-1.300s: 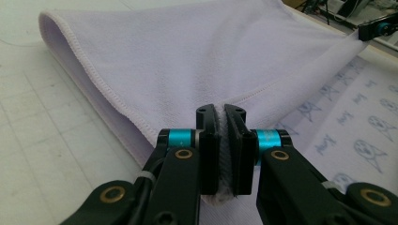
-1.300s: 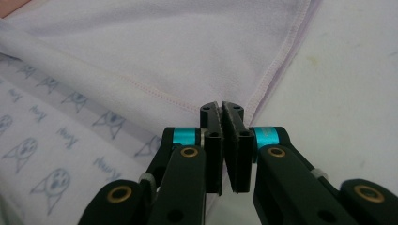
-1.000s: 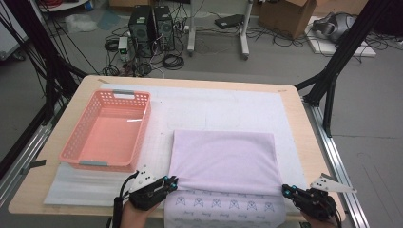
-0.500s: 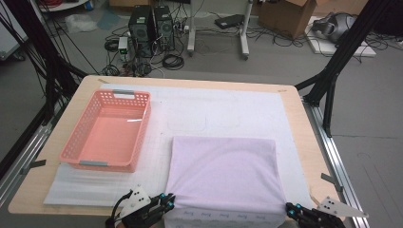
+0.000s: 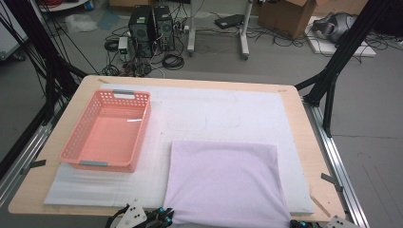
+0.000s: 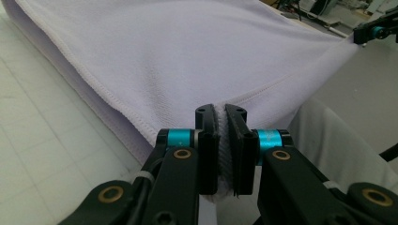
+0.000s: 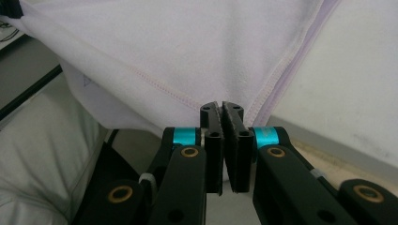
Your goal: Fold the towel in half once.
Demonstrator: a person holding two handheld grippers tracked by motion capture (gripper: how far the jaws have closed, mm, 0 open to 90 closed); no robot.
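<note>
One lilac cloth (image 5: 223, 183), folded flat, lies on the near-right part of the white foam mat (image 5: 247, 111), w/ its near edge pulled out past the mat's front edge toward the person. It looks like a knit garment w/ stitched hems; can't tell which kind.

Two grippers, both closed tight on that cloth:
- Left gripper (image 6: 221, 117): jaws pinched narrow on the near-left corner, a bunch of fabric squeezed between the pads. In the high view it sits at the bottom edge, just left of the cloth corner (image 5: 159, 216), w/ its grey three-cornered plate on top.
- Right gripper (image 7: 221, 112): jaws nearly touching, clamped on the hem at the near-right corner. In the high view it's partly cut off at the bottom edge (image 5: 304, 223).

From the left gripper view the cloth stretches taut across to the other gripper at upper right.

Other things, counted:
- 1 pink plastic basket (image 5: 76, 142), perforated walls, 2 grey handle strips (far & near end), sits on the mat's left part, well apart from the cloth, nothing inside.
- 1 wooden table (image 5: 313, 142) under the mat.
- 2 black PC towers (image 5: 152, 23) side by side on the floor beyond the table, cables around them.
- 1 cardboard box (image 5: 285, 14) on the floor, far right.

Light-coloured trousers (image 7: 42, 154) show below the grippers in both gripper views.
</note>
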